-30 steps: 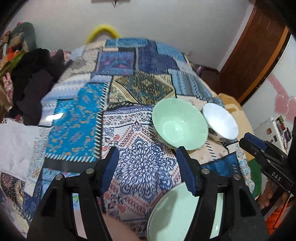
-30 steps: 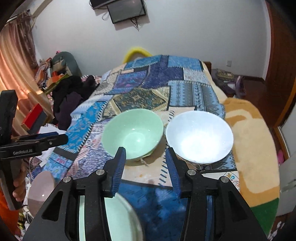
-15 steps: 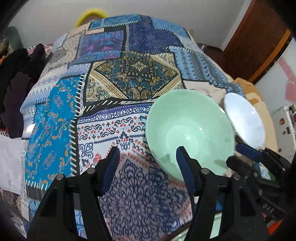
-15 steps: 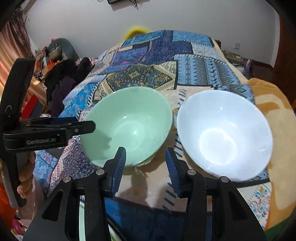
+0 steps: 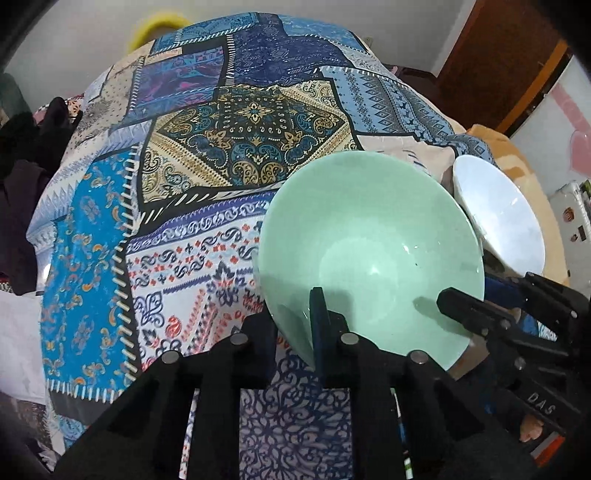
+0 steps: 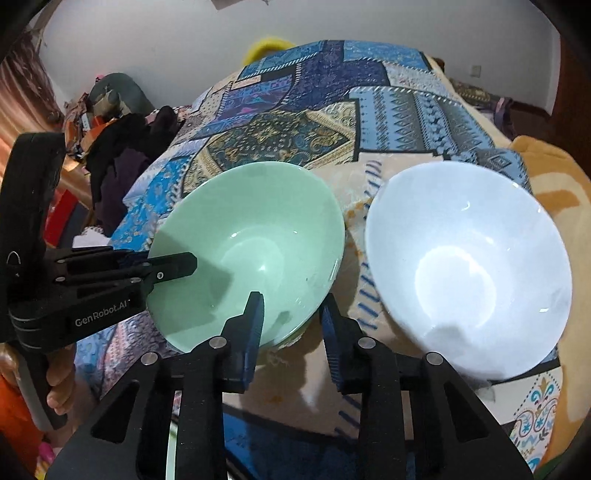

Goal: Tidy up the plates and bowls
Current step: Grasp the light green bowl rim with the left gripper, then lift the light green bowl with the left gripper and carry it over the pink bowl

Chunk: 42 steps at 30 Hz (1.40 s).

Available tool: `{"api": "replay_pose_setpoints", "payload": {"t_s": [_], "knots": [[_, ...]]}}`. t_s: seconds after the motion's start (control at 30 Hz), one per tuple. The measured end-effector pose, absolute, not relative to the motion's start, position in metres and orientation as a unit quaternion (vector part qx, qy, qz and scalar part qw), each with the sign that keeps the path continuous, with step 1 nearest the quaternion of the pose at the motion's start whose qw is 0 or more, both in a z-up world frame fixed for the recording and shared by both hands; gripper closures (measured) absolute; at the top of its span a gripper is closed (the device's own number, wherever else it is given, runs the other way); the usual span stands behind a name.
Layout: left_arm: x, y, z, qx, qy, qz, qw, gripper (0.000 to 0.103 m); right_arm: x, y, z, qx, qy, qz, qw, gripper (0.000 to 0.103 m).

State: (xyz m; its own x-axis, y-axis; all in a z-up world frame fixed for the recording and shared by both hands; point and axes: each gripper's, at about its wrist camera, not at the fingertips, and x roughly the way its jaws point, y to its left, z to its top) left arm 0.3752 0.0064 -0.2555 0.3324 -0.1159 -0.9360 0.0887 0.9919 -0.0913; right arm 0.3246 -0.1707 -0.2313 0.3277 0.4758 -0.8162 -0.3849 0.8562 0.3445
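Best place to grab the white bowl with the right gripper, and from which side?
Take the white bowl by its thin near rim, one finger inside and one outside, coming down from above on the side facing the right gripper. Its flared wall is too wide to span, and that rim looks unobstructed.

Bed (image 6: pixel 388 96) under a patchwork quilt (image 5: pixel 251 122) of blue, navy and gold panels, an orange blanket (image 6: pixel 554 177) along its right edge. Plain white wall (image 6: pixel 184 40) behind the far edge, with something yellow (image 5: pixel 157 26) peeking above it. Dark clothes (image 6: pixel 125 155) heaped beside the left edge. Brown wooden door (image 5: pixel 498 62) at right. Pinkish curtain (image 6: pixel 26 92) far left.
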Motion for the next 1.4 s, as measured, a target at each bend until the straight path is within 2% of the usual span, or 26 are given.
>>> {"api": "replay_pose_setpoints", "payload": {"t_s": [0.3,0.73,0.8,0.83,1.13,1.4], "knots": [[0.336,0.022,-0.247,-0.02,0.586,-0.068,0.807,0.086,0.297,-0.155,-0.22,0.01,0.51,0.31,0.802,0.075],[0.329,0.028,-0.254,-0.027,0.58,-0.067,0.812,0.082,0.333,-0.146,-0.236,0.02,0.531,0.279,0.8,0.075],[0.329,0.028,-0.254,-0.027,0.579,-0.067,0.812,0.082,0.333,-0.144,-0.238,0.02,0.533,0.283,0.797,0.083],[0.33,0.028,-0.254,-0.028,0.579,-0.067,0.812,0.082,0.332,-0.143,-0.238,0.02,0.534,0.28,0.798,0.083],[0.319,0.023,-0.244,-0.024,0.566,-0.063,0.822,0.083,0.317,-0.147,-0.219,0.017,0.518,0.273,0.81,0.084],[0.296,0.024,-0.21,-0.042,0.541,-0.064,0.837,0.083,0.291,-0.149,-0.184,0.015,0.485,0.279,0.829,0.084]]}}
